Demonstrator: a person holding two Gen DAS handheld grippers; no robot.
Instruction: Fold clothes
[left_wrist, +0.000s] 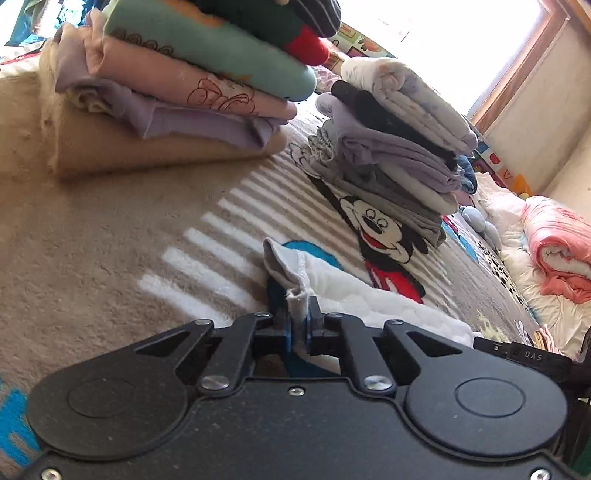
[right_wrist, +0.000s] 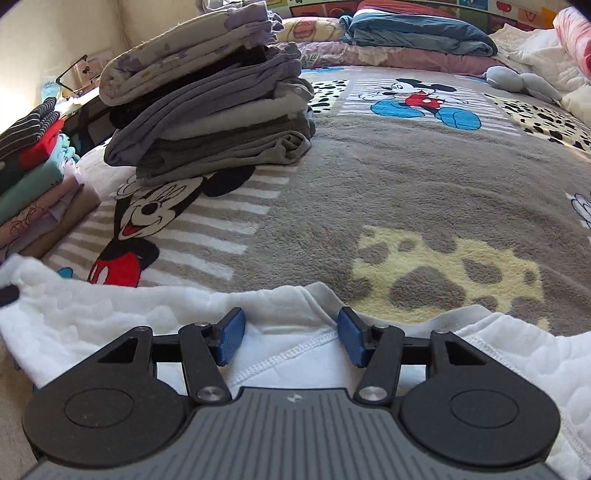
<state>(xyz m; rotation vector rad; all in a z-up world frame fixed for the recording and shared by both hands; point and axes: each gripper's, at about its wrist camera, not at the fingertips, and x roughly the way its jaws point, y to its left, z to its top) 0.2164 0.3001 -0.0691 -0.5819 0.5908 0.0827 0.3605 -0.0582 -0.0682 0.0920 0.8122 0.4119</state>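
The left gripper (left_wrist: 297, 325) pinches a grey-edged corner of the white garment (right_wrist: 110, 310), which stretches toward the frame's lower right across the bed (right_wrist: 369, 192). The right gripper (right_wrist: 290, 341) hangs spread, its fingers either side of the stitched hem directly beneath it.

White quilted garment (right_wrist: 92, 314) lies rumpled on the bed, one grey-lined corner lifted.

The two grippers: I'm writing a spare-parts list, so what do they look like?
Both are matte black with round hubs, silver pivot screws and blue finger pads. The left gripper has a plain black body; the right gripper has a grey ribbed plate. A neighbouring black part in the left view reads "DAS".
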